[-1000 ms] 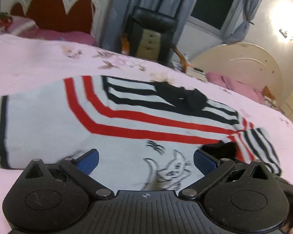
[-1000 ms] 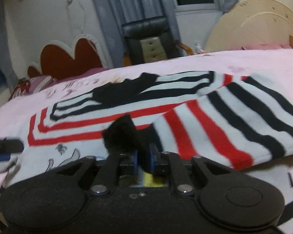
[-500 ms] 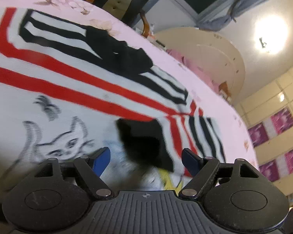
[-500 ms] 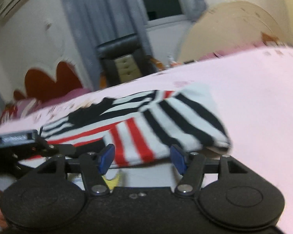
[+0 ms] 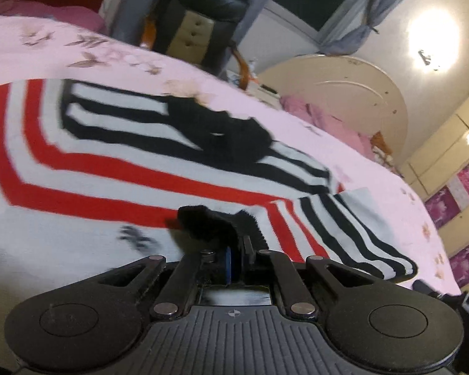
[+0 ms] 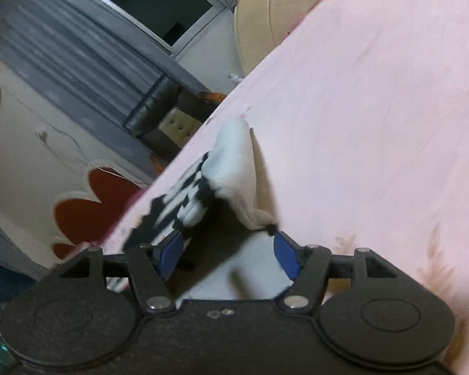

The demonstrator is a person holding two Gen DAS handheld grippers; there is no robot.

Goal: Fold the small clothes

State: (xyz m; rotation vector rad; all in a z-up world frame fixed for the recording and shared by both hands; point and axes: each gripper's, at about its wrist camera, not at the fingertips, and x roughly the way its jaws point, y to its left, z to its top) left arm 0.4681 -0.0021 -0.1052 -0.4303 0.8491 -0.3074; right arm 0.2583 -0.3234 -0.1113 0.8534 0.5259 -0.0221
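Only one sweater (image 5: 115,168) is seen, spread on the pink bed (image 5: 375,181) across the middle of the left wrist view, with its black cuff (image 5: 209,222) pinched by the left gripper (image 5: 234,259), whose jaws have just closed. Elsewhere, in the right wrist view, the right gripper (image 6: 231,256) is shown spread, having just opened, with a folded white edge lying between the fingers, untouched.
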